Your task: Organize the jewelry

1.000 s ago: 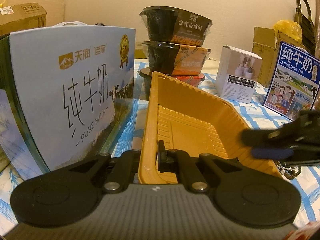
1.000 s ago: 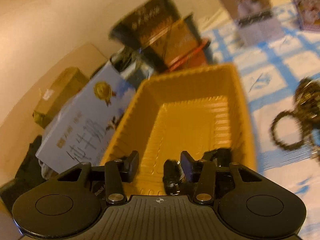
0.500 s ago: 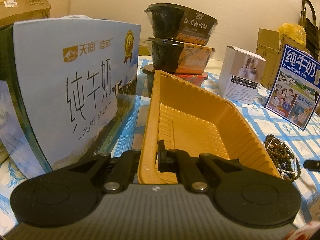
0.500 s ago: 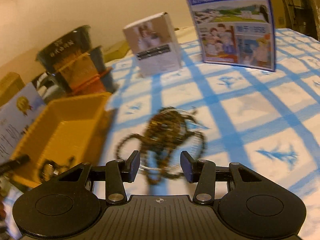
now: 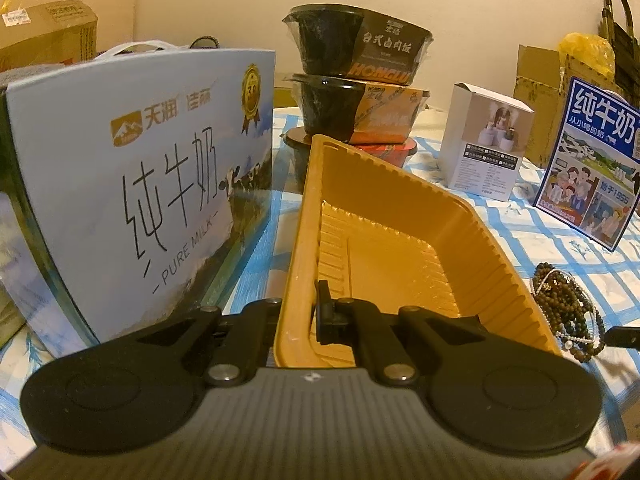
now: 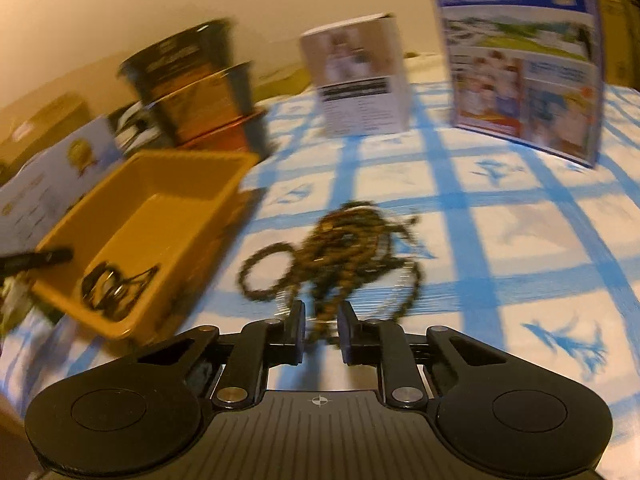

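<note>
**Orange tray pinned on the left, beads between the right fingers**

Orange plastic, ribbed along its walls: the tray [image 5: 404,216] sits on the blue-checked tablecloth [image 6: 520,248], and the left gripper [image 5: 298,312] is clamped on its near rim, one finger outside the wall and one inside. In the right wrist view a few dark pieces of jewelry [image 6: 112,284] lie in the tray's near corner.

Just beside the tray, on the cloth, lies a tangled pile of brown bead bracelets [image 6: 344,252], with a thin string of pale beads showing among them in the left wrist view. The right gripper [image 6: 320,332] is low at the near edge of this pile, its fingers a narrow gap apart with a beaded strand running between them; the view is motion-blurred, and I cannot tell whether the pads actually grip the strand.

A pale blue milk carton [image 5: 140,184] stands just left of the tray. Stacked black meal bowls [image 5: 360,80] stand behind it, with a small white box [image 5: 486,140] and a blue milk box [image 5: 596,160] further right.
</note>
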{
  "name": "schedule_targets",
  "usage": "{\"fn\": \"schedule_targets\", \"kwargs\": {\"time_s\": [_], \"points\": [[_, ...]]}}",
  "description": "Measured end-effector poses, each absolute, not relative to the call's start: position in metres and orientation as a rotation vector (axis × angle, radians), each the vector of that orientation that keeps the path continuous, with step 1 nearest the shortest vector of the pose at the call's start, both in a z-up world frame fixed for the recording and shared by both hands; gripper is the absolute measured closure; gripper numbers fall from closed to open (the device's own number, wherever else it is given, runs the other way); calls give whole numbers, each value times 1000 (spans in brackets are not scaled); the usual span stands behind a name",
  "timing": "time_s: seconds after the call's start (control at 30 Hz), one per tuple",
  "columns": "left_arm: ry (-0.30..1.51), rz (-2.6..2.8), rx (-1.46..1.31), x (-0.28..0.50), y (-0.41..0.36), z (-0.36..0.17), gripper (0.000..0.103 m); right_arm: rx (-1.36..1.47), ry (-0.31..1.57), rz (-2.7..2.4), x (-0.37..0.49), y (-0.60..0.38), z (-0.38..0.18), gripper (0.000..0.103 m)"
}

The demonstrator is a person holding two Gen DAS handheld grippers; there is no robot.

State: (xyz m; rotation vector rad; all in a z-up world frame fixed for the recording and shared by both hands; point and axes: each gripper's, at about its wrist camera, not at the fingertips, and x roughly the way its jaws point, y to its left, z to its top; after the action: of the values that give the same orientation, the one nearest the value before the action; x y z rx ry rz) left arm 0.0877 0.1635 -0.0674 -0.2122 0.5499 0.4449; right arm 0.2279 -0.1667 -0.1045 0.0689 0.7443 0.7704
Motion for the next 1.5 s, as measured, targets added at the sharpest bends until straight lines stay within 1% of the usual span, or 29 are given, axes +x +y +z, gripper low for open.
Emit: {"fn": "schedule_targets", "kwargs": {"time_s": [0.17, 0.23, 0.37, 0.57, 0.83, 0.97, 1.5], "points": [[564, 429, -206, 88, 165, -67, 99, 43, 770, 784, 215, -140, -102, 85], [567, 423, -211, 87, 166, -68, 99, 58, 814, 778, 215, -131, -106, 85], [561, 413, -212, 85, 169, -72, 99, 13, 819, 698, 214, -122, -115, 84], [548, 403, -226, 82, 171, -75, 99, -17, 770, 640, 221, -121, -115, 84], [549, 403, -236, 81, 174, -77, 99, -191, 708, 624, 221, -105, -117, 83], [550, 403, -235, 82, 174, -77, 99, -216, 700, 633, 225, -99, -120, 83], [551, 403, -237, 82, 174, -77, 99, -131, 752, 628, 235, -106, -119, 82]]}}
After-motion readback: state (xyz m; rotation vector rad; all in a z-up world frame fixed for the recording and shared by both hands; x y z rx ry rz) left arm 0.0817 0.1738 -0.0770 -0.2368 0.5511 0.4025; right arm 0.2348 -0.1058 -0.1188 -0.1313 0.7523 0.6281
